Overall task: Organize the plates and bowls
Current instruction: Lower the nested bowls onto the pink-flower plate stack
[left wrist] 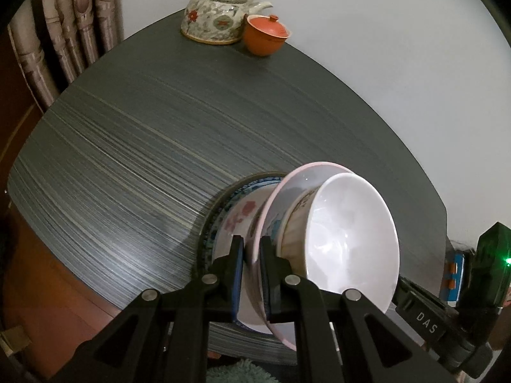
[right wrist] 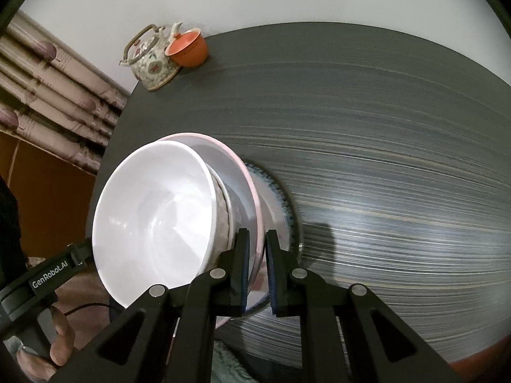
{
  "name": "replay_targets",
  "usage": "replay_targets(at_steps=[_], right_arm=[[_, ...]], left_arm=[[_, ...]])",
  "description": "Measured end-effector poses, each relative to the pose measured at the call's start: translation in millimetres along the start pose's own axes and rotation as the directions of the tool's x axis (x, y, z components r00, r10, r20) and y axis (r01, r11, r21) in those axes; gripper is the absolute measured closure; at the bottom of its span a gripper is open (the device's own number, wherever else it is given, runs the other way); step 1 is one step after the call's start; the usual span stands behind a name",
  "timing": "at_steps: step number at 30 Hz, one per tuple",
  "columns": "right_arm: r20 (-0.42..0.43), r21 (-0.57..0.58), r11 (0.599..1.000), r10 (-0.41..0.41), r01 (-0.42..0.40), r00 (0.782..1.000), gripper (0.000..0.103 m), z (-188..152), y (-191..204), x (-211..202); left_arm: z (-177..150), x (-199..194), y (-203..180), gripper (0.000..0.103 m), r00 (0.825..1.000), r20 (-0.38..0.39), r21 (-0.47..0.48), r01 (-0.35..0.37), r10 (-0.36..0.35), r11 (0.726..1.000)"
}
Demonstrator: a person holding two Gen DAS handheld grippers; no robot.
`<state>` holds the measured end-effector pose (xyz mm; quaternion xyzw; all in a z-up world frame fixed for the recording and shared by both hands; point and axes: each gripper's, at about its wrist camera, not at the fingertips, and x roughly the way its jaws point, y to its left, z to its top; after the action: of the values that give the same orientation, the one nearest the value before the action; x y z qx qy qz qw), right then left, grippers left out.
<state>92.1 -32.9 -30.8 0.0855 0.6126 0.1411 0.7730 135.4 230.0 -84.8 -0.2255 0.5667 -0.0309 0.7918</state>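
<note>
Both grippers clamp the pink plate [left wrist: 255,255] rim: left gripper [left wrist: 252,274], right gripper [right wrist: 257,274]. White bowl [left wrist: 348,239] stacked inside, patterned plate [left wrist: 236,217] seemingly beneath. Carrying over table [left wrist: 143,143]. Next: set down level.

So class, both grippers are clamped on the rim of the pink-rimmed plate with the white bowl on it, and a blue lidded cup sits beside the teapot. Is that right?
Not quite. The lidded cup is orange, not blue; the left wrist view shows it beside the teapot. The rest stands: the left gripper and right gripper both clamp the pink-rimmed plate carrying the white bowl.
</note>
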Motion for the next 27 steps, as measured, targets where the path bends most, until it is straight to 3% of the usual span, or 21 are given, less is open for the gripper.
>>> replay_targets(at_steps=[27], right_arm=[[-0.019,0.0,1.0,-0.028,0.028,0.999,0.09,-5.6,6.0,14.9]], left_arm=[[9.3,14.9,8.7,0.094,1.0,-0.009,-0.001,-0.003,0.003,1.0]])
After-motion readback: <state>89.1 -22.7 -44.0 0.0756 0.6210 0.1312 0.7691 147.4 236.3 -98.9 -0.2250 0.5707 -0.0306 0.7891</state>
